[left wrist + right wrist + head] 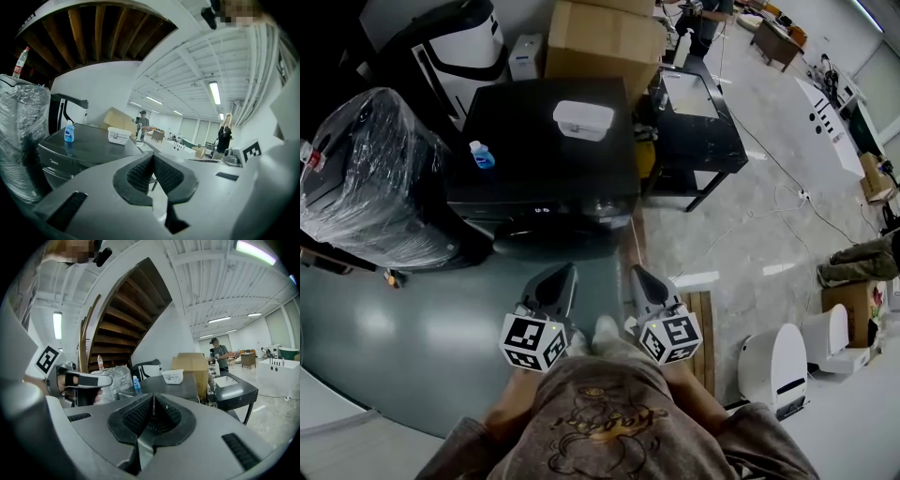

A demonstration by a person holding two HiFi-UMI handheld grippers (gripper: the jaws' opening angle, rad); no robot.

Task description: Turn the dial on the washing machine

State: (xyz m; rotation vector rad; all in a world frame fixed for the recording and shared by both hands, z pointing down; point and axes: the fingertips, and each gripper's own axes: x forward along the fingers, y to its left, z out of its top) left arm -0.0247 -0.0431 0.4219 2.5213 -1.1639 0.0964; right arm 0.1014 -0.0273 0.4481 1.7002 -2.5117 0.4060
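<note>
The black washing machine (539, 131) stands ahead of me, its control panel (546, 209) along the near top edge. I cannot make out the dial. On its lid sit a blue bottle (481, 155) and a white box (582, 119). My left gripper (565, 273) and right gripper (637, 273) hang side by side, short of the machine's front and pointing at it. Both are shut with nothing between the jaws. In the left gripper view the machine (79, 150) lies left of the closed jaws (153, 157). The right gripper view shows it (159, 387) beyond the closed jaws (153, 399).
A plastic-wrapped bulky object (370, 178) stands left of the machine. A cardboard box (600, 37) sits behind it and a black table (698, 122) to its right. A white appliance (778, 361) and cables lie on the floor at right. A person (703, 19) stands far back.
</note>
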